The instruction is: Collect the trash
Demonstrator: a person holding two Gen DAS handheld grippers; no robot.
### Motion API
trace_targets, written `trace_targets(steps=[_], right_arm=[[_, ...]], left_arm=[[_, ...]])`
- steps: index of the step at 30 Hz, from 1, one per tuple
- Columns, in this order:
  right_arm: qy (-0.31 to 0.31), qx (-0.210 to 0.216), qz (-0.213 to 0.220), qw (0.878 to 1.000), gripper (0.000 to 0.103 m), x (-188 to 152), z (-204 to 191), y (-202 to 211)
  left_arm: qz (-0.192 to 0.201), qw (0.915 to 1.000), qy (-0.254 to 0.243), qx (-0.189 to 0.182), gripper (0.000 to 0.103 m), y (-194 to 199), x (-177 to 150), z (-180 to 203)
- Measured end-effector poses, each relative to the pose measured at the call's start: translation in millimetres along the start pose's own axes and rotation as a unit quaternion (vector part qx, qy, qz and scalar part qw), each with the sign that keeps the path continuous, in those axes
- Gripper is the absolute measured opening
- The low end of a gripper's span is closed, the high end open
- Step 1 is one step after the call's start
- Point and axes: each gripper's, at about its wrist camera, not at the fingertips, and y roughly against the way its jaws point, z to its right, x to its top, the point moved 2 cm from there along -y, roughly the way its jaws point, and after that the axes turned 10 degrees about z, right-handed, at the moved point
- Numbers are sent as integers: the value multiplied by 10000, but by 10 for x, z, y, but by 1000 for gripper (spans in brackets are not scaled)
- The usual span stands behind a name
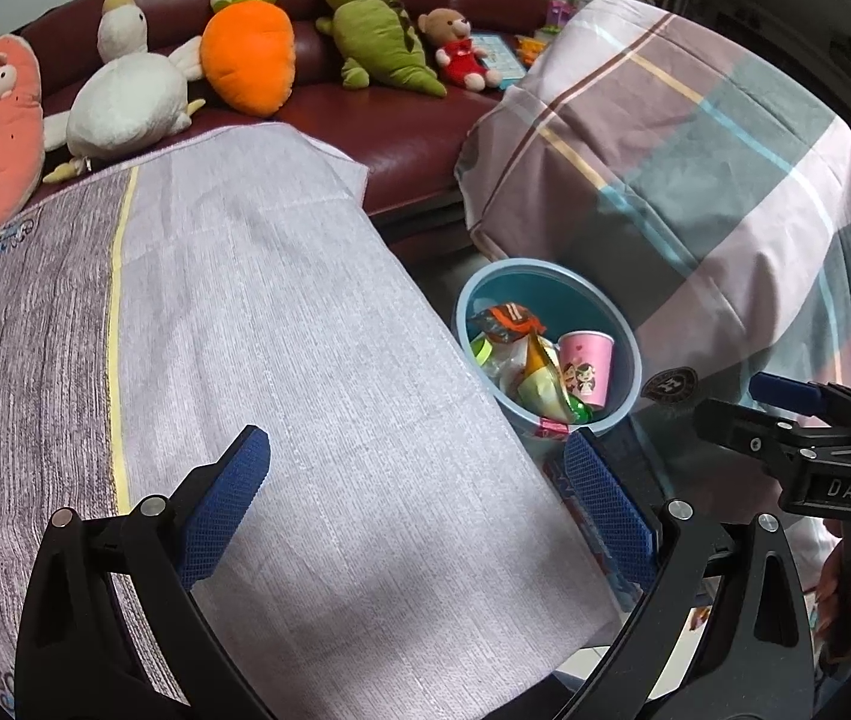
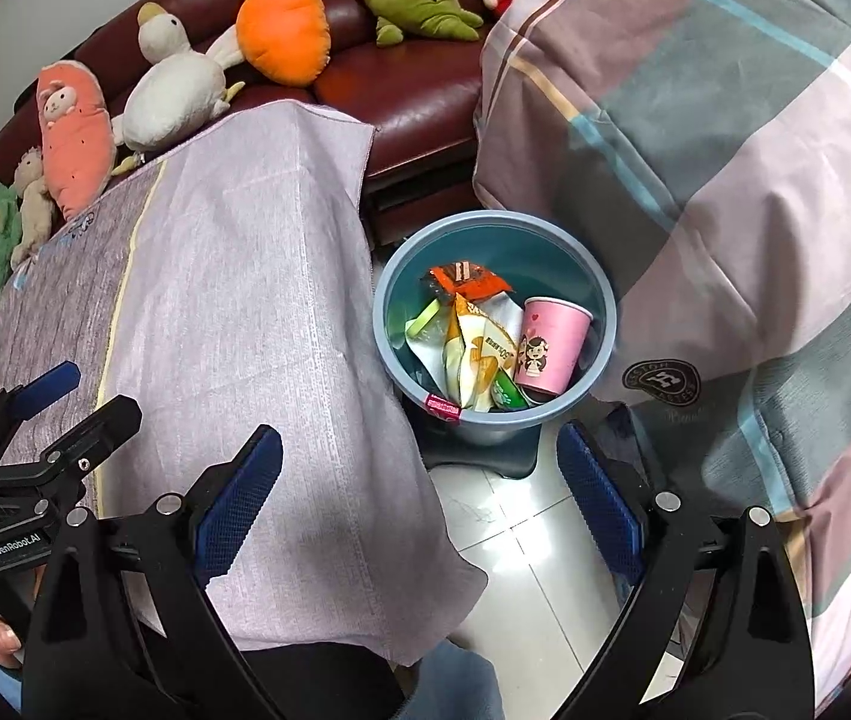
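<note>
Both the left gripper (image 1: 416,504) and right gripper (image 2: 419,498) hang wide open and empty, all the trash, pink cup (image 2: 551,348) included, sits in the blue bin (image 2: 389,324) beside the cloth-covered surface (image 2: 245,300), so a careless reach could tip it.

Left wrist view: high over the cloth-covered tabletop (image 1: 305,324), facing the sofa (image 1: 401,138), bin (image 1: 629,360) at right. Right wrist view: nearer, above the bin (image 2: 389,324). Shared: tabletop, bin, sofa, plaid sheet (image 1: 695,168).
</note>
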Motion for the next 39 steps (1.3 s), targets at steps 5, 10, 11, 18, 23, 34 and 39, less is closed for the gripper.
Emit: trace_targets(steps=[5, 10, 11, 18, 23, 34, 39], right_arm=[[-3, -13, -21, 10000, 89, -15, 22, -44], [25, -18, -52, 10000, 89, -19, 9, -75], [29, -21, -54, 10000, 89, -17, 8, -78], [32, -27, -56, 10000, 89, -10, 8, -84], [26, -29, -55, 10000, 89, -12, 3, -82], [11, -37, -97, 9999, 89, 10, 34, -124], [17, -30, -113, 9999, 89, 6, 30, -149]], left_arm=[[-57, 10000, -17, 30, 99, -37, -23, -2], [-112, 9999, 2, 53, 99, -74, -30, -12], [-114, 9999, 1, 60, 99, -82, -28, -8], [-135, 9999, -25, 66, 99, -99, -37, 7], [-170, 9998, -38, 82, 99, -120, -45, 11], [-215, 9997, -30, 131, 99, -157, -57, 5], [-244, 9996, -16, 141, 99, -176, -68, 0]])
